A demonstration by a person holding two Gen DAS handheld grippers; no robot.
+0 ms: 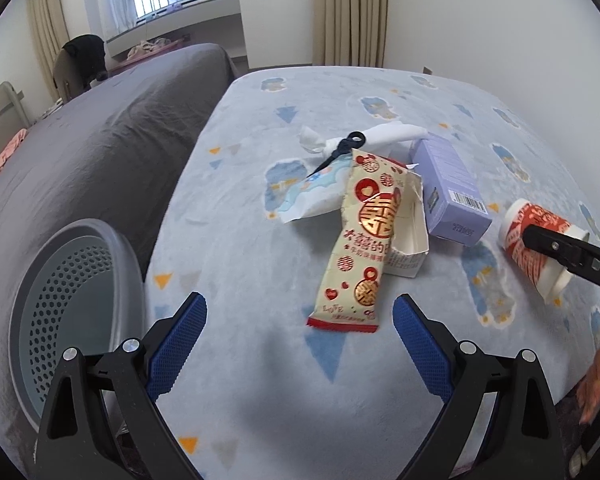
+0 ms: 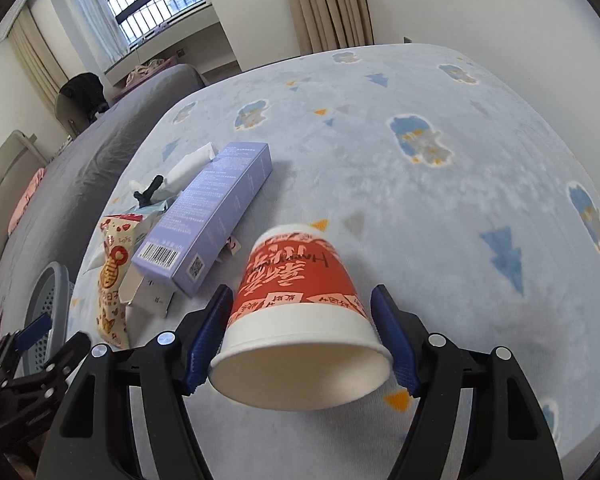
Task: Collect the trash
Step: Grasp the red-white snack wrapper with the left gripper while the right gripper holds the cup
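A red and white paper cup (image 2: pixel 300 316) lies on its side on the light blue blanket, mouth toward me. My right gripper (image 2: pixel 302 330) has its blue pads on both sides of the cup and grips it; the cup also shows in the left wrist view (image 1: pixel 540 248). My left gripper (image 1: pixel 300 344) is open and empty, just in front of a cream and red snack wrapper (image 1: pixel 360 240). Behind the wrapper lie a torn white carton (image 1: pixel 410 236), a purple box (image 1: pixel 448 188), a white tissue (image 1: pixel 380 136) and a black plastic piece (image 1: pixel 342 150).
A grey perforated bin (image 1: pixel 76 304) stands at the left beside the bed, also seen in the right wrist view (image 2: pixel 48 304). A grey bed (image 1: pixel 80 152) lies to the left. The blanket (image 2: pixel 440 184) spreads to the right. Curtains and a window are behind.
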